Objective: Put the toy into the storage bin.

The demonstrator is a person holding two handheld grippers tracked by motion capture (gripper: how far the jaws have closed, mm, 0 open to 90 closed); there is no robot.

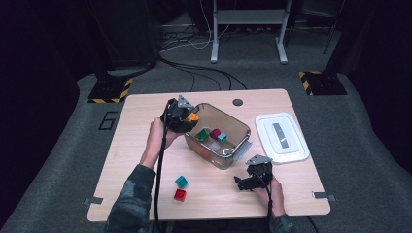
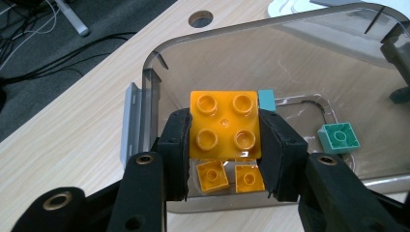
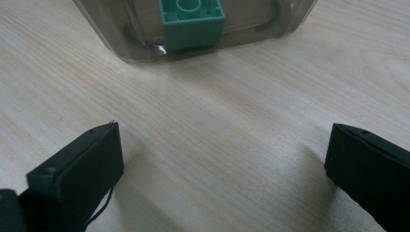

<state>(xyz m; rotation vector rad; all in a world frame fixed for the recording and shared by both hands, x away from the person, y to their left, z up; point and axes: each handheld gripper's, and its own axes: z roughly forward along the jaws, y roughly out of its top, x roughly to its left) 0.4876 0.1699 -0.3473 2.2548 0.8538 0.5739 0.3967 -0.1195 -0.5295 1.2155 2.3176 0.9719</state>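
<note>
Orange brick (image 2: 224, 124) is pinched stud-side-up between the pads of the left gripper (image 1: 186, 116), and it hangs right over the near-left corner of the clear plastic bin (image 1: 241, 127), so the drop looks like the step in hand. In the left gripper view the brick sits square between the jaws, with two smaller orange pieces (image 2: 231, 177) visible on the bin floor directly underneath and a green brick (image 2: 339, 137) off to the side, well apart. So the relation that matters is straight down: the brick is already inside the rim line, and letting go should land it in the bin rather than on the counter (image 1: 145, 160). The right gripper (image 1: 245, 183) rests on the counter just in front of the bin's near corner, jaws spread wide with nothing between them, so it's out of the way. A teal brick (image 1: 181, 182) and a red brick (image 1: 180, 195) lie loose on the counter nearer the left hand, probably next up. The white lid (image 1: 282, 137) lies off to the right.
</note>
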